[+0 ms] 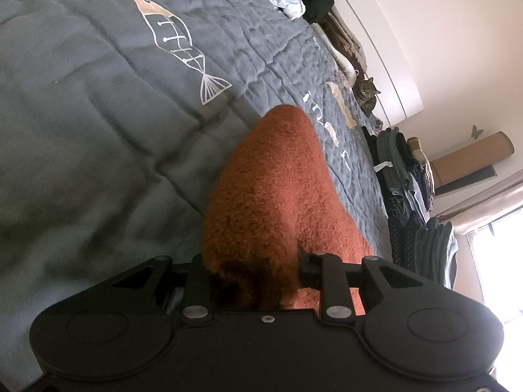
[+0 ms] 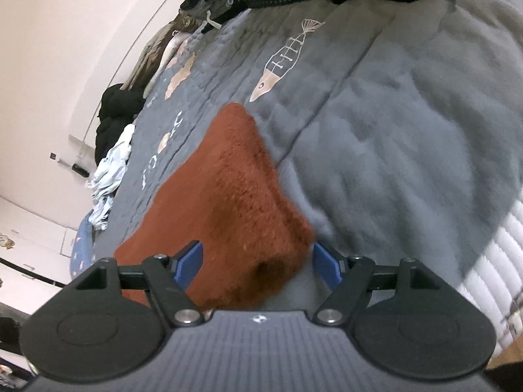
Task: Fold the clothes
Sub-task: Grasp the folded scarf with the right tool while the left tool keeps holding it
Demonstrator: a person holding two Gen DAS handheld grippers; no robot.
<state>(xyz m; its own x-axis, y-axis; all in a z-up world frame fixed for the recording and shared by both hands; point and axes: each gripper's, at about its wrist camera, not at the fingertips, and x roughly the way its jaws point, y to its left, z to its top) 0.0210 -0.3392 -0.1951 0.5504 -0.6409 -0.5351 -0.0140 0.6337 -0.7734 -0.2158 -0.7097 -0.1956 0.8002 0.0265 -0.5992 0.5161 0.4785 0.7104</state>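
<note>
Two grippers on one rust fleece garment [image 1: 271, 196], lower centre on the grey fish-print quilt [image 1: 98, 98]. Left gripper [image 1: 255, 271] pinches its bunched edge; right gripper [image 2: 258, 264] spread, straddling a corner. Soft, light, floppy: grab corners.

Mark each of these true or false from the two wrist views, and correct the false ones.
1. The left gripper is shut on the rust-orange garment. True.
2. The right gripper has blue fingers. True.
3. The right gripper's jaws are clamped tight on the garment. False: they stand apart, with the garment's end between them.
4. The grey bedspread is plain. False: it carries a fish-skeleton print.
5. A cat lies at the bed's far edge. True.
</note>
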